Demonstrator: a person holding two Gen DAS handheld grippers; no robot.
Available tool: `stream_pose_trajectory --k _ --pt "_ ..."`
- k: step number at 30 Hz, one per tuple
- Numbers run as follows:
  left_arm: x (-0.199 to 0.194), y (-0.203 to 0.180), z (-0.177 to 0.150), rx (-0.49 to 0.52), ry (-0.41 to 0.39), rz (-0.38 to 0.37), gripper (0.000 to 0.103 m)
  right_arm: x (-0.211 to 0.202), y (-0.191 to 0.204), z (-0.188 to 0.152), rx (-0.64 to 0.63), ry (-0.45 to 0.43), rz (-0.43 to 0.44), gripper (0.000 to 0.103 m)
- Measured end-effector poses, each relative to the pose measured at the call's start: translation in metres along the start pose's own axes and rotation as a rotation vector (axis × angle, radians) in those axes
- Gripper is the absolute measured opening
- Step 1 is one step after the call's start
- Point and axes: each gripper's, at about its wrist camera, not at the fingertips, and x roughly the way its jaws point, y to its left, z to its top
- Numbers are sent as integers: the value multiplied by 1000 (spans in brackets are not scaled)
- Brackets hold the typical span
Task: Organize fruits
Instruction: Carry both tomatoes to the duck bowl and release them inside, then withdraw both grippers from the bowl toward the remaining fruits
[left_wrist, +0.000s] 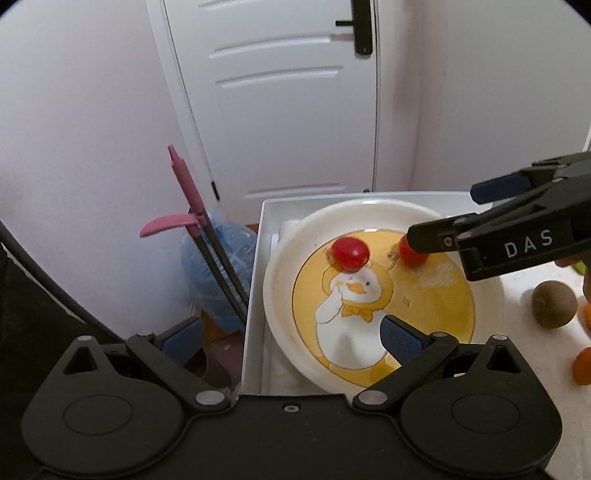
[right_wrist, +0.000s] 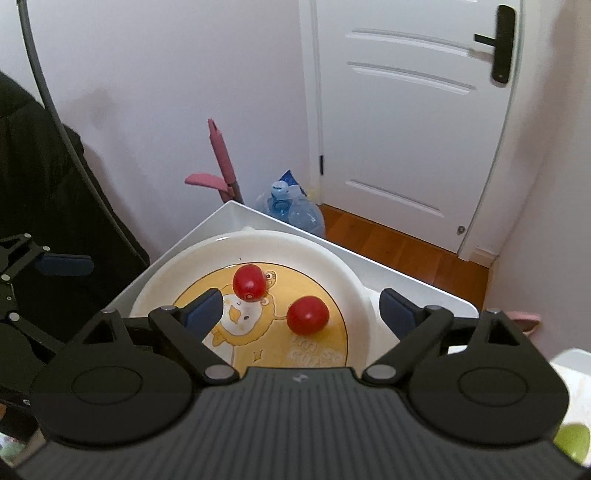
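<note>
A white plate (left_wrist: 280, 258) with a yellow duck picture sits in a white box. Two red cherry tomatoes lie on it: one (left_wrist: 349, 254) near the duck's head, one (left_wrist: 410, 254) partly hidden behind my right gripper's finger. In the right wrist view they show as the far tomato (right_wrist: 249, 282) and the near tomato (right_wrist: 307, 315) on the plate (right_wrist: 332, 254). My right gripper (right_wrist: 301, 308) is open just above the plate, the near tomato between its fingers' span, untouched. My left gripper (left_wrist: 291, 334) is open and empty over the plate's near left edge.
A brown kiwi (left_wrist: 554, 304) and orange fruits (left_wrist: 583, 365) lie on the white table to the right. A green fruit (right_wrist: 572, 441) shows at the lower right. The white box wall (left_wrist: 255, 280) rings the plate. A pink-handled tool (left_wrist: 184, 184), a water bottle (right_wrist: 295, 210) and a white door (right_wrist: 406, 110) stand behind.
</note>
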Motion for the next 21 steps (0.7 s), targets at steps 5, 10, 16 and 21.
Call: stream_pose_trajectory --k 5,10,16,21 --pt "-15 -3 3 27 -40 2 103 -22 3 0 52 -10 -20 103" --pt "-34 -3 6 41 -75 -25 103 -50 8 -2 84 -36 -49 103" --pt "-57 -13 10 56 -109 -34 103 -91 6 -12 132 -68 -91 103" --pt "-82 -25 7 42 -144 -52 103 -130 -7 -29 173 -89 -140 103"
